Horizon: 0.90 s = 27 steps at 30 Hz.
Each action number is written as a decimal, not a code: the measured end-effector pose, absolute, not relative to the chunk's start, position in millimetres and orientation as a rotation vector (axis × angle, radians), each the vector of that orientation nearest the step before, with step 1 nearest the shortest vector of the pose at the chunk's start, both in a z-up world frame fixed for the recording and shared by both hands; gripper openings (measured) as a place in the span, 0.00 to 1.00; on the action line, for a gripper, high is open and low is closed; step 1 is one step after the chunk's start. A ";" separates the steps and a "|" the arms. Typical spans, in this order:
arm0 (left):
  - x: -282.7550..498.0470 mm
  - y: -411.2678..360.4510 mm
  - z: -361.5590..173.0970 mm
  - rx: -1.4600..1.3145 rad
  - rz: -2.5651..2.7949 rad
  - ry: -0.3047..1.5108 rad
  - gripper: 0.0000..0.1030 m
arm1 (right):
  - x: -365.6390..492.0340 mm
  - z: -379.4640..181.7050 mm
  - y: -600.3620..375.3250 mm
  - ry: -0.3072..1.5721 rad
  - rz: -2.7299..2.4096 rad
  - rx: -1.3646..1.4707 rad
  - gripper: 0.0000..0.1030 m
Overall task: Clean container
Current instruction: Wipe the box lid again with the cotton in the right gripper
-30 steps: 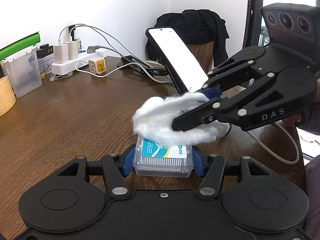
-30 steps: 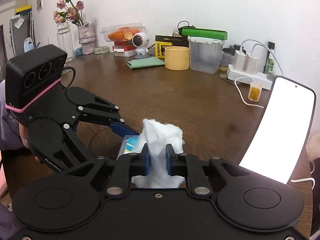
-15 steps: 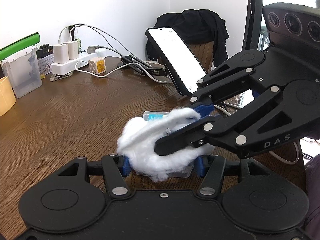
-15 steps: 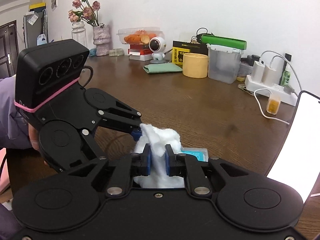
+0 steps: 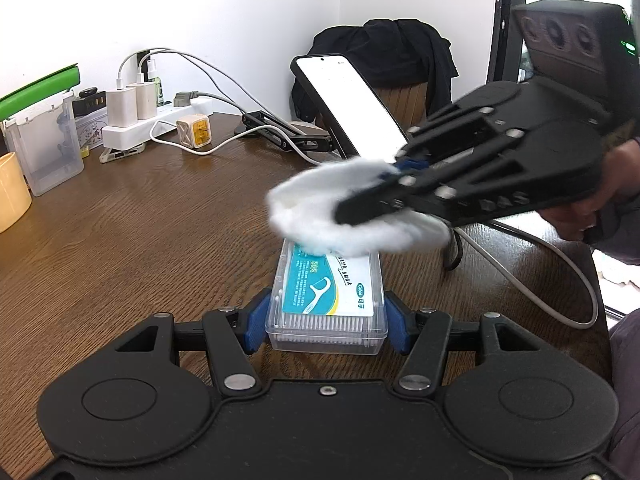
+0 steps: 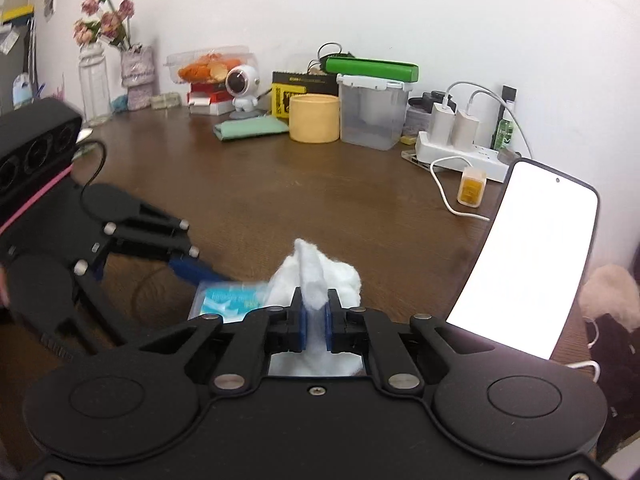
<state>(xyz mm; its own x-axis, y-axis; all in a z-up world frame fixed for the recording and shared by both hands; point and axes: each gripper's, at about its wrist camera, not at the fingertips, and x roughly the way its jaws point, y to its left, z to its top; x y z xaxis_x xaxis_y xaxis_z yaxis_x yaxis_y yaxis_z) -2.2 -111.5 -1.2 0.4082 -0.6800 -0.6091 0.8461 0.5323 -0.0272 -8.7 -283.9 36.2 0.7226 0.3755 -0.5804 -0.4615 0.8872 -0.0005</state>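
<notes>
A clear plastic container (image 5: 326,304) of dental floss picks with a teal and white label lies on the brown table. My left gripper (image 5: 326,322) is shut on its two sides. My right gripper (image 5: 360,208) is shut on a white cotton wad (image 5: 320,218) that rests on the far end of the container's lid. In the right wrist view the wad (image 6: 316,276) sits between my right gripper's blue pads (image 6: 314,318), and the container (image 6: 226,300) shows to the left of it, held by my left gripper (image 6: 196,270).
A lit phone (image 5: 348,104) stands on a holder behind the container, with a white cable (image 5: 560,280) trailing right. A power strip with chargers (image 5: 148,120), a clear box (image 5: 48,148) and a yellow cup (image 6: 314,118) stand further back.
My right gripper has swept the cotton wad from the near end of the lid back to its far end. The label is uncovered again. My left gripper still holds the container.
</notes>
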 end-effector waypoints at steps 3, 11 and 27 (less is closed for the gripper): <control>-2.4 -111.7 -1.2 0.307 -0.981 0.611 0.55 | -17.2 38.2 -276.9 0.621 0.532 -0.145 0.08; -1.7 -111.1 -0.9 0.298 -0.970 0.615 0.55 | -4.6 35.1 -242.8 0.593 0.624 -0.145 0.08; -5.2 -112.7 -1.0 0.311 -0.986 0.610 0.55 | -13.6 36.0 -278.7 0.611 0.470 -0.175 0.08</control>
